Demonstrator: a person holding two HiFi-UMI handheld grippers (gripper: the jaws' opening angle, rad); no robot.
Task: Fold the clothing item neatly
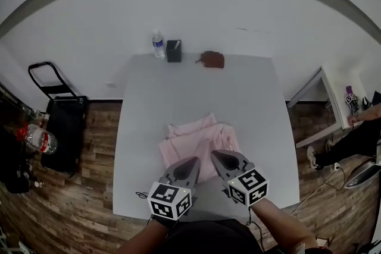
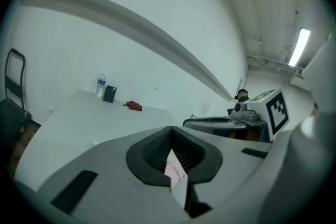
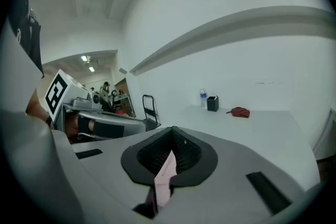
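Your left gripper and right gripper are each clenched on the near edge of the pink garment; the rest of it lies crumpled on the table.

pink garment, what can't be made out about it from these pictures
- Head view: near edge of the pink garment is hidden under the left tool and right tool.
- Left and right gripper views: only a pinched sliver of cloth shows; each tool's body hides the rest.
- Kind of garment: too bunched to tell.
- Head view: brown thing at the far edge of the table is too small to identify.
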